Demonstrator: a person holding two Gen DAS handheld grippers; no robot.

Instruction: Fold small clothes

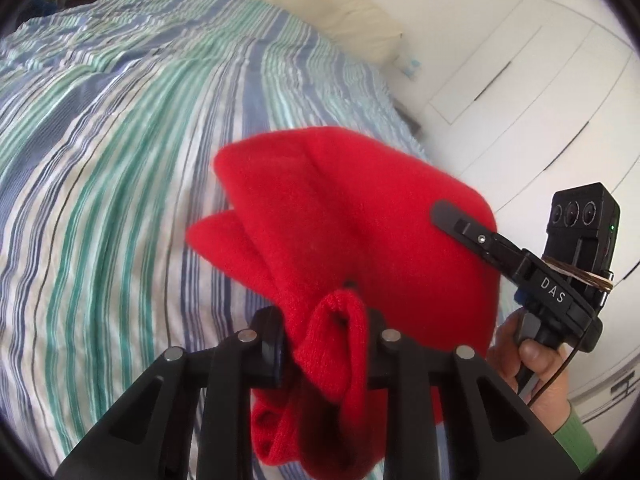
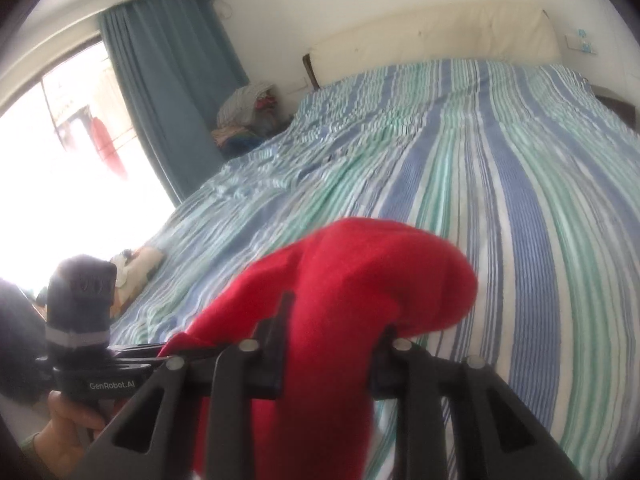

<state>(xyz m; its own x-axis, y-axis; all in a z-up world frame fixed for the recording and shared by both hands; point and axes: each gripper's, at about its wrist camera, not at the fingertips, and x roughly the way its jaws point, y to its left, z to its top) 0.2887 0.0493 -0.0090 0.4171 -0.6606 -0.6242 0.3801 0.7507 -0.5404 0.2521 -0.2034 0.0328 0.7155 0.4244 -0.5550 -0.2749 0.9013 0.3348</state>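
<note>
Both my grippers, left [image 1: 324, 344] and right [image 2: 332, 356], pinch the red garment [image 1: 340, 208] above the bed [image 1: 120, 140]. I should keep both edges level, pull it taut, then lay it flat.

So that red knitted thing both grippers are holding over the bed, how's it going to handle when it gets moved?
The red knit garment looks floppy: it bunches and sags where the left gripper and right gripper pinch it. Probably light, since it hangs between two small pinches. The fuzzy knit should resist slipping.
</note>
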